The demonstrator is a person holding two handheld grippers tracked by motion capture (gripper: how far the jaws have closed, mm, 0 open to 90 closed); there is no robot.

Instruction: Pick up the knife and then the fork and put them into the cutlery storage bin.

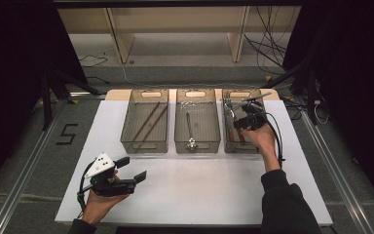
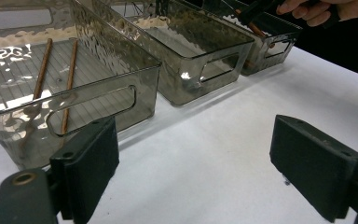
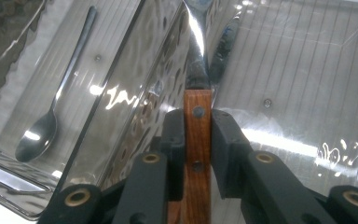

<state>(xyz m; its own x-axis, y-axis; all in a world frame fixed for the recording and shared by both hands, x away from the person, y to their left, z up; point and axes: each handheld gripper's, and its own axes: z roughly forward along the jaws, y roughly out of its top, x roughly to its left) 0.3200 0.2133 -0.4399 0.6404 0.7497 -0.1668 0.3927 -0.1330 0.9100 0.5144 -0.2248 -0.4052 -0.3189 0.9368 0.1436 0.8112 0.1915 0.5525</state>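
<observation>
The right gripper view shows the right gripper (image 3: 197, 135) clamped on a knife (image 3: 197, 126) with a riveted wooden handle, over the ribbed clear right bin (image 3: 307, 70); its blade tip is cut off. From above, the hand hides that grip. The left gripper (image 1: 132, 168) hovers open over the white desk (image 1: 199, 190).

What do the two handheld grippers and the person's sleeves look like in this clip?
Both grippers are black with flat rectangular jaw pads and brass-coloured pivot bushings. The left gripper carries a grey three-cornered plate with dark dots; the right gripper trails a black cable. The sleeves are dark.
</observation>
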